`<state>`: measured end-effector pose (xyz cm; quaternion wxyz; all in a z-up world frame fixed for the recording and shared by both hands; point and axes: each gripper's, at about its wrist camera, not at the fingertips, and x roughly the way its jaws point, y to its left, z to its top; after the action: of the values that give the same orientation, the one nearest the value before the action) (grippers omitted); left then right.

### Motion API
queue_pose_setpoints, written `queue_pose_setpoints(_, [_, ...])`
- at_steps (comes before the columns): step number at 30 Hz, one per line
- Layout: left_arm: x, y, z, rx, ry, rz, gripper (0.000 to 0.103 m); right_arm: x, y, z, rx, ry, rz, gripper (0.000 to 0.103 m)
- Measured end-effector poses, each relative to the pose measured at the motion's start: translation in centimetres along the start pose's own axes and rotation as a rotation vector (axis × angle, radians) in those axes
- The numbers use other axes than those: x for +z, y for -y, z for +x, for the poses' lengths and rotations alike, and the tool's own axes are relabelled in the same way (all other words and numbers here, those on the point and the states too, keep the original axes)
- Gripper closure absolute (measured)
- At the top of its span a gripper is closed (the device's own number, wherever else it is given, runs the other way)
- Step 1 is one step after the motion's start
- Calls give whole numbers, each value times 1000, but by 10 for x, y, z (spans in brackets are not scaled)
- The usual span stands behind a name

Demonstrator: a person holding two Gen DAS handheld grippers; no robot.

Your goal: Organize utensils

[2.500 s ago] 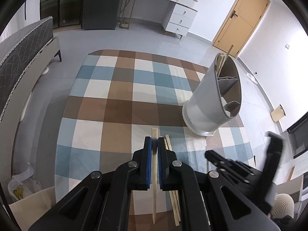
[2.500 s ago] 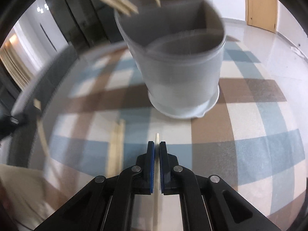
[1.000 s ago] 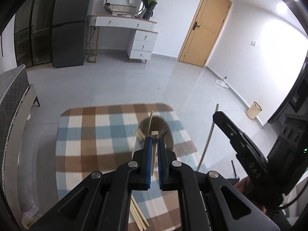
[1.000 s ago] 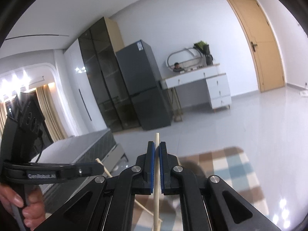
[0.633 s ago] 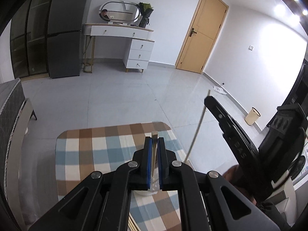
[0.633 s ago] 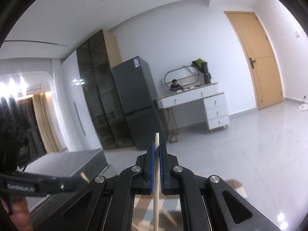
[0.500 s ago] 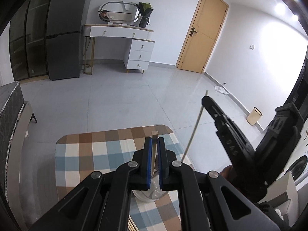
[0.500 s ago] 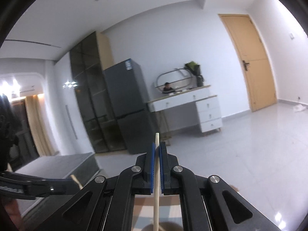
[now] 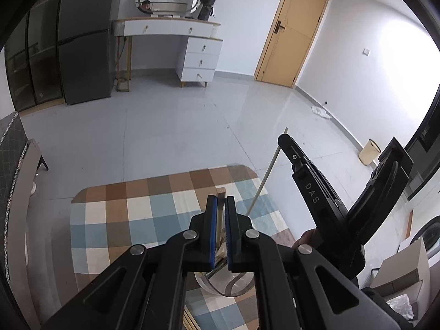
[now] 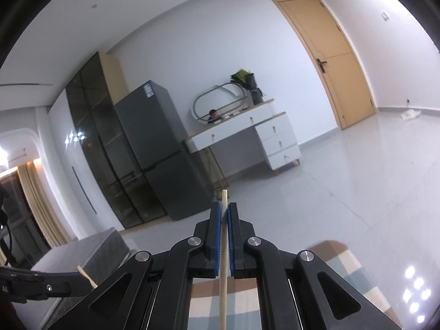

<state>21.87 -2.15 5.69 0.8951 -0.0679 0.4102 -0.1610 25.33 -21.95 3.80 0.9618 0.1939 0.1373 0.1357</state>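
Above the checked worktop (image 9: 132,220), both grippers are hanging in the air, each carrying one chopstick. The left gripper (image 9: 218,206) is pinching its chopstick (image 9: 220,195) between pressed-together jaws, the blunt end poking just past the blue pads, and it is pointing steeply down. Right under those jaws the holder (image 9: 228,288) is standing on the cloth, its rim and a curved divider showing just below the pads, so this stick is looking close to lined up with the opening. The right gripper (image 10: 224,214) is likewise clamping a chopstick (image 10: 223,261) that is running straight along the gap between its jaws, tip sticking out in front; it is aiming almost level, out toward the fridge (image 10: 159,151) and dresser (image 10: 247,140), so the holder is not showing in its view. From the left camera that right tool is standing to the side, its stick slanting down toward the holder's far edge. As for progress, I'd judge the job is midway: something pale is already sitting inside the holder, though it is too hidden to name, two sticks are in the air and not yet dropped in, and a few more sticks (image 9: 189,316) are lying on the cloth at the near edge, waiting to be collected.
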Motion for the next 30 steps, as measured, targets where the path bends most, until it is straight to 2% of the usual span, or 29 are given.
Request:
queue_pose_setpoints(5, [-2, 3, 9, -20, -44, -4, 102, -10, 4, -5, 30, -3, 2, 99])
queue_pose_setpoints(13, [-4, 8, 3, -3, -54, -13, 99, -19, -9, -30, 83, -34, -117, 99])
queue_pose_setpoints(15, [-7, 8, 3, 17, -66, -15, 85, -23, -11, -37, 97, -48, -122, 99])
queue_pose_setpoints(17, [-11, 7, -1, 14, -61, -27, 83, -25, -12, -44, 113, -64, -121, 98])
queue_pose_setpoints(21, [-18, 4, -10, 49, -49, -39, 69, -33, -20, -62, 147, -108, -160, 96])
queue_pose_setpoints(25, [-26, 2, -25, 76, -32, -58, 62, -45, -25, -68, 153, -199, -182, 96])
queue_pose_setpoints(30, [-41, -4, -48, 118, -1, -85, 51, -55, -31, -95, 142, -233, -188, 84])
